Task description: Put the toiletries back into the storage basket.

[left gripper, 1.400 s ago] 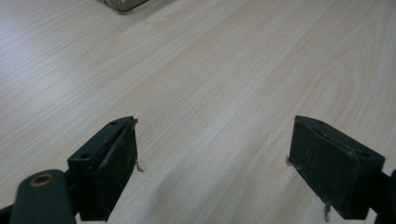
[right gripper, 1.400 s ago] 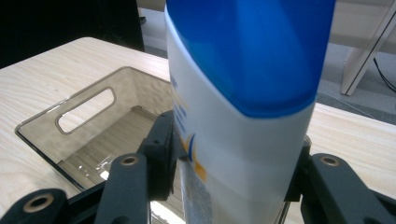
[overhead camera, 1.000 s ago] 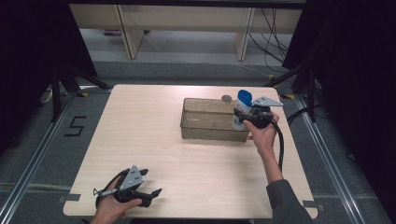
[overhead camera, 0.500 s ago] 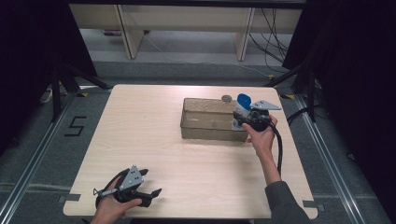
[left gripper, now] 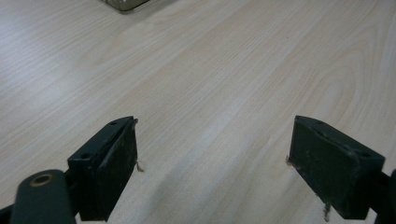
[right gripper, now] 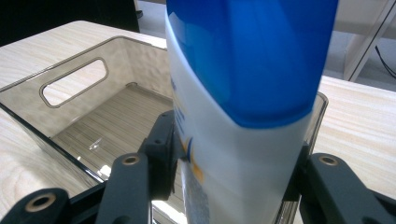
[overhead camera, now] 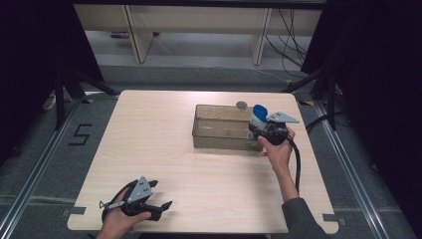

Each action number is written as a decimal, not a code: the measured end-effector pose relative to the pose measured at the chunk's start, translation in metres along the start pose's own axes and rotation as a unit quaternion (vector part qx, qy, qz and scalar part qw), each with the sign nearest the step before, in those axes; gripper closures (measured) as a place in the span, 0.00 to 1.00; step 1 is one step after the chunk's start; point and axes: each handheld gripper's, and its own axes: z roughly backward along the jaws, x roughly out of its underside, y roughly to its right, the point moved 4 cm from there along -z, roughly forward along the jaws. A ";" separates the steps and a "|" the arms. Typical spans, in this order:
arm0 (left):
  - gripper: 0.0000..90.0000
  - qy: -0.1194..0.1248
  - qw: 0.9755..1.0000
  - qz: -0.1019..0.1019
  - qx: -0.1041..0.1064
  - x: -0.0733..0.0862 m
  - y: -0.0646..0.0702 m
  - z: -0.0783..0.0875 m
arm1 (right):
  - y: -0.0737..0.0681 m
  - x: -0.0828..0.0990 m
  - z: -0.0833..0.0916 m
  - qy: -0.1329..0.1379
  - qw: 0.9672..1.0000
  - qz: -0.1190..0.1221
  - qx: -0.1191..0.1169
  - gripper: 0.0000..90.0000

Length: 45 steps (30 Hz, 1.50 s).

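Though its label is unreadable, the blue-capped bottle (right gripper: 243, 121) sits clamped in the right gripper (right gripper: 233, 163)'s fingers.

Black fingers (left gripper: 107, 172), brass rivets, grey sleeve (overhead camera: 301, 219).

A black "5" (overhead camera: 80, 134) is marked on the grey floor (overhead camera: 45, 164) left of the bench (overhead camera: 164, 149). The white and blue bottle (right gripper: 243, 116) carries blue and yellow print, too cut off and blurred to read.
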 end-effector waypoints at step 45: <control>0.17 0.001 1.000 0.000 -0.001 0.000 0.000 0.000 | 0.005 0.015 0.000 0.005 1.000 0.009 0.008 0.51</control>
